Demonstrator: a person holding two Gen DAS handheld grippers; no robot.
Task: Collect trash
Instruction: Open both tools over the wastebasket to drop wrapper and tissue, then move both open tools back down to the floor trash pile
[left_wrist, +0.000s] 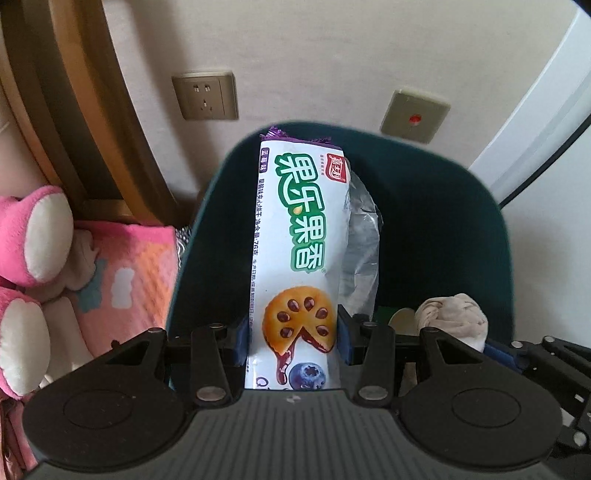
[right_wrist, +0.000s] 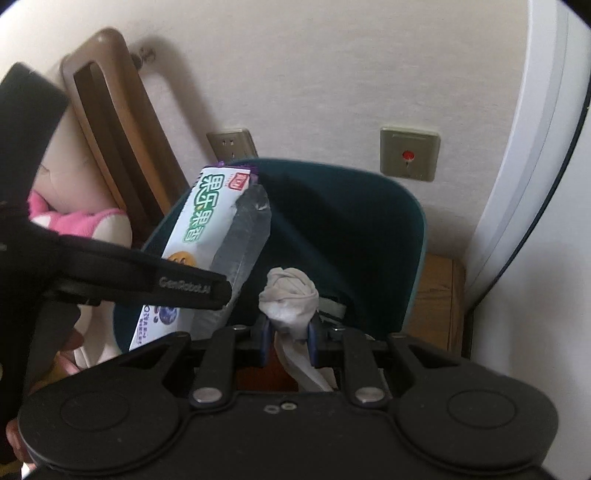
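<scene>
A long white cookie packet (left_wrist: 299, 236) with green lettering and a purple end stands between the blue pads of my left gripper (left_wrist: 293, 339), which is shut on its lower part. The packet hangs over the mouth of a dark teal bin (left_wrist: 443, 229). My right gripper (right_wrist: 290, 332) is shut on a crumpled grey-white tissue (right_wrist: 290, 295), also over the bin (right_wrist: 369, 221). In the right wrist view the packet (right_wrist: 207, 221) shows its silvery back, and a left gripper finger (right_wrist: 184, 286) crosses in front of it. The tissue (left_wrist: 452, 314) sits just right of the packet.
The bin stands against a pale wall with a socket (left_wrist: 205, 96) and a plate with a red dot (left_wrist: 413, 116). To the left are a wooden frame (left_wrist: 92, 110), a pink plush toy (left_wrist: 33, 240) and a pink blanket (left_wrist: 125, 273). A white door frame (left_wrist: 535, 110) rises at right.
</scene>
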